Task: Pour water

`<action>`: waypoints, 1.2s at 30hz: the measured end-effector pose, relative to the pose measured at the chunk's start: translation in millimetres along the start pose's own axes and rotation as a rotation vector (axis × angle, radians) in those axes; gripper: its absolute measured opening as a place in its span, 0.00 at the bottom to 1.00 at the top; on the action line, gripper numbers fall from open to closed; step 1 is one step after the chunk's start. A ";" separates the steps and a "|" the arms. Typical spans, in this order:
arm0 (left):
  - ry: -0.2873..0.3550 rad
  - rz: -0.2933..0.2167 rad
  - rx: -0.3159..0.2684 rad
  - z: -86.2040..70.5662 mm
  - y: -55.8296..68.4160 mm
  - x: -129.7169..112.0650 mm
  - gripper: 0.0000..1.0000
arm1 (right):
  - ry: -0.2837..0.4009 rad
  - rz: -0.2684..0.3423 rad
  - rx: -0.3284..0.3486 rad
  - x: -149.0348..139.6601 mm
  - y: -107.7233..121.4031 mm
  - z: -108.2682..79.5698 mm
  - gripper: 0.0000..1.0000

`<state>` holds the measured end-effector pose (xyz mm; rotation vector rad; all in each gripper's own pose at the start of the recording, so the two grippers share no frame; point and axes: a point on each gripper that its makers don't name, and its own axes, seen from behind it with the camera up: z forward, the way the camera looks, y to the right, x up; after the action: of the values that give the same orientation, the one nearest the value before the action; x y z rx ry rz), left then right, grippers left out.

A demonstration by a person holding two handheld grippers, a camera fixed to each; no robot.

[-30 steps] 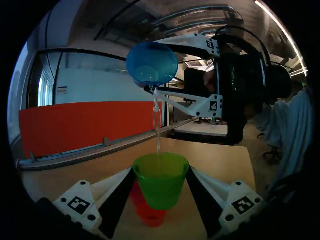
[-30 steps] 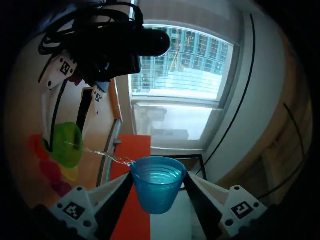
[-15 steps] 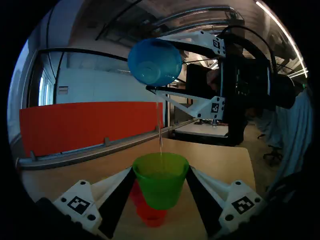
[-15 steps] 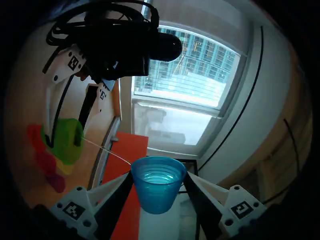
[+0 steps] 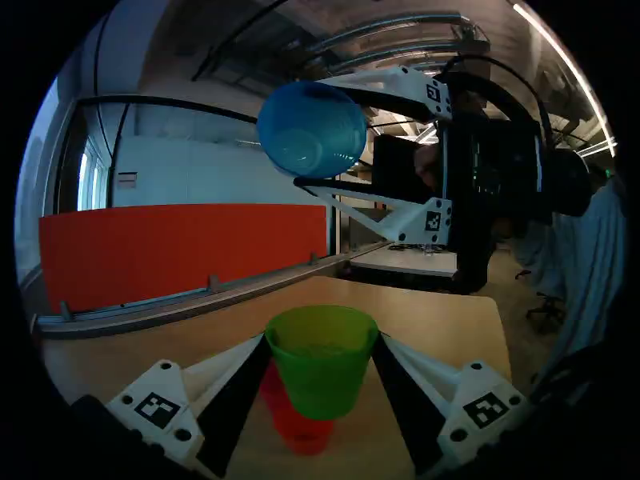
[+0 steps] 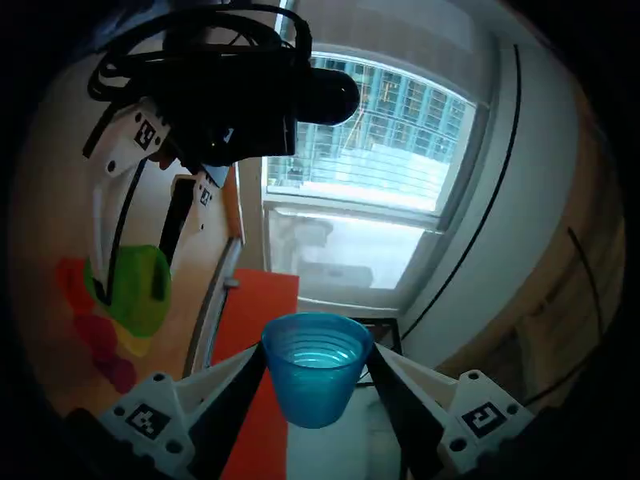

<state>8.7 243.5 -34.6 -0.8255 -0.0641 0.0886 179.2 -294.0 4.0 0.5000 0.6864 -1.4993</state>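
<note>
My left gripper (image 5: pixel 320 346) is clamped on the green cup (image 5: pixel 320 376), one finger pressed to each side; the cup stands upright, low over the wooden table (image 5: pixel 448 320); behind and below it sits a red cup (image 5: pixel 298 424), touching or just short of it, I cannot tell which. In the left gripper view the right gripper (image 5: pixel 314 132) hangs high above, its two white fingers pinching the blue cup (image 5: pixel 310 128); that cup is tilted, its base turned towards my camera. An orange partition (image 5: pixel 160 248) runs along the far edge of the table. In the right gripper view the blue cup (image 6: pixel 316 376) sits gripped between the fingers with its mouth open to me; a window (image 6: pixel 376 144) fills the background; the left gripper (image 6: pixel 132 276) holds the green cup (image 6: pixel 132 292) off to one side, beside other coloured cups (image 6: pixel 104 336).
</note>
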 end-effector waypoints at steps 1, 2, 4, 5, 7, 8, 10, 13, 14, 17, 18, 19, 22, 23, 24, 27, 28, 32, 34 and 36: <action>0.000 0.001 0.000 0.0 0.0 0.2 0.87 | -0.001 0.018 -0.001 -2.0 0.5 -0.4 0.91; 0.000 0.002 0.000 0.0 -0.1 0.5 0.87 | -0.002 0.034 -0.001 -3.7 0.9 -0.8 0.91; 0.000 0.004 0.001 -0.1 -0.1 1.1 0.87 | -0.003 0.078 -0.004 -7.9 2.3 -1.9 0.91; 0.000 0.005 0.001 -0.2 0.0 1.5 0.87 | -0.004 0.100 -0.006 -10.0 3.1 -2.5 0.91; 0.001 0.006 0.002 -0.6 0.0 2.4 0.87 | -0.008 0.161 -0.011 -15.0 4.6 -4.2 0.91; 0.001 0.006 0.002 -0.9 0.0 2.9 0.87 | -0.010 0.192 -0.014 -17.5 5.2 -5.0 0.91; 0.002 0.008 0.003 -1.4 -0.3 3.7 0.87 | -0.018 0.266 -0.016 -22.5 6.0 -7.0 0.91; 0.003 0.010 0.005 -1.9 -1.0 4.5 0.87 | -0.025 0.387 -0.017 -28.0 6.1 -10.2 0.91; 0.003 0.011 0.006 -2.0 -1.3 4.7 0.87 | -0.026 0.427 -0.017 -29.2 6.0 -11.4 0.91; 0.004 0.013 0.008 -1.8 -2.1 5.2 0.87 | -0.027 0.545 -0.022 -31.2 6.4 -15.5 0.91; 0.004 0.013 0.008 -1.7 -2.4 5.5 0.87 | -0.027 0.582 -0.022 -31.3 6.0 -16.9 0.91; 0.003 0.014 0.009 -1.6 -2.9 5.9 0.87 | -0.026 0.623 -0.018 -30.8 4.8 -18.5 0.91; 0.004 0.016 0.013 -1.5 -4.1 7.1 0.87 | -0.027 0.737 -0.010 -29.2 1.5 -22.4 0.91; 0.004 0.017 0.014 -1.5 -4.5 7.5 0.87 | -0.027 0.774 -0.007 -28.7 0.4 -23.5 0.91; 0.005 0.017 0.015 -1.5 -4.8 7.9 0.87 | -0.027 0.810 -0.003 -27.7 -0.8 -24.5 0.91; 0.006 0.017 0.017 -1.5 -5.6 8.9 0.87 | -0.026 0.928 0.013 -23.6 -4.6 -27.0 0.91; 0.005 0.018 0.018 -1.4 -6.1 9.3 0.87 | -0.025 0.971 0.018 -22.0 -5.5 -27.8 0.91; 0.005 0.026 0.023 -1.1 -7.6 10.8 0.87 | -0.021 1.129 0.033 -17.6 -7.4 -30.0 0.91; 0.005 0.029 0.025 -1.5 -7.9 11.9 0.87 | -0.018 1.204 0.042 -15.4 -8.2 -31.0 0.91; 0.006 0.031 0.026 -2.0 -8.4 13.1 0.87 | -0.015 1.282 0.052 -13.3 -9.0 -31.8 0.91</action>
<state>22.4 237.7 -29.5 -0.8004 -0.0448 0.1160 167.7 -262.8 -8.9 0.7582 0.1855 -0.3062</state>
